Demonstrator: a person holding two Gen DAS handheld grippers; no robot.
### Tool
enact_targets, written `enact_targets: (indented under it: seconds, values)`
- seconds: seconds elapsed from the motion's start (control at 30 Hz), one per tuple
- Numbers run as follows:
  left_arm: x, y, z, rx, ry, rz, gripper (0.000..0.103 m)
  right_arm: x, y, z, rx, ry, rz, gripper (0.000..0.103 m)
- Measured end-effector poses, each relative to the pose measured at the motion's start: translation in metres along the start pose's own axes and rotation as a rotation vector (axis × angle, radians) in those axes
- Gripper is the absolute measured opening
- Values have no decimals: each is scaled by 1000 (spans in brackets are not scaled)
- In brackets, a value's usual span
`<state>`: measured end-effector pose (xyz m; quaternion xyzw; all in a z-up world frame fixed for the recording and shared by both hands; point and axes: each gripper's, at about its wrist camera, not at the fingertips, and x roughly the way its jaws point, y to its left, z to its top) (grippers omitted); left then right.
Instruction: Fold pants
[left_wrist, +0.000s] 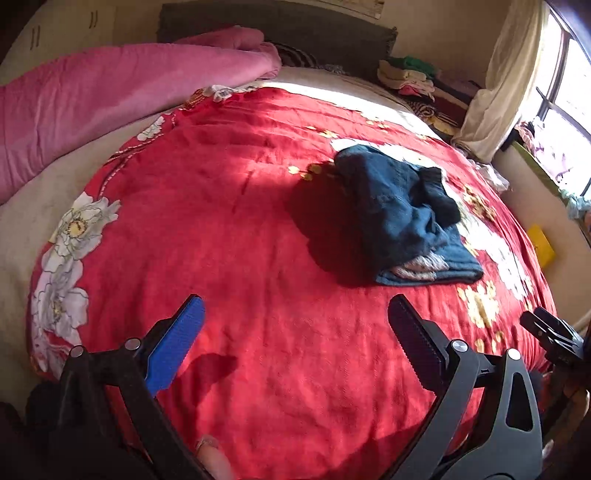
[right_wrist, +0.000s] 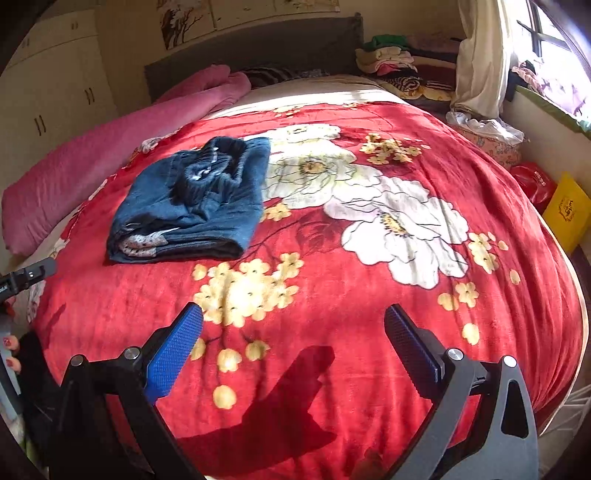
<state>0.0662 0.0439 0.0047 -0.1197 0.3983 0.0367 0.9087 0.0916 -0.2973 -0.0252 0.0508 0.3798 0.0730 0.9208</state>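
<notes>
Only the right view shows the big white flowers (right_wrist: 388, 221) on the red blanket (right_wrist: 332, 314), just beside the folded blue pants (right_wrist: 192, 206). A pink quilt (left_wrist: 110, 99) lies along the blanket's far edge. Nothing blocks the pants. The left claw (left_wrist: 295, 339) and right claw (right_wrist: 293, 343) both gape wide above the blanket, holding nothing.
</notes>
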Motion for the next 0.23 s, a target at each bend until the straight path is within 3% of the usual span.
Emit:
enact_targets:
  seconds: [0.13, 0.2, 0.23]
  values:
    - [41, 65, 43, -5, 25, 245, 93, 21, -82, 33, 57, -7, -188, 98]
    - [67, 105, 67, -27, 36, 334, 93, 43, -131, 50, 90, 39, -296, 98]
    - [81, 125, 77, -50, 58, 360, 93, 43, -131, 50, 90, 39, -296, 98]
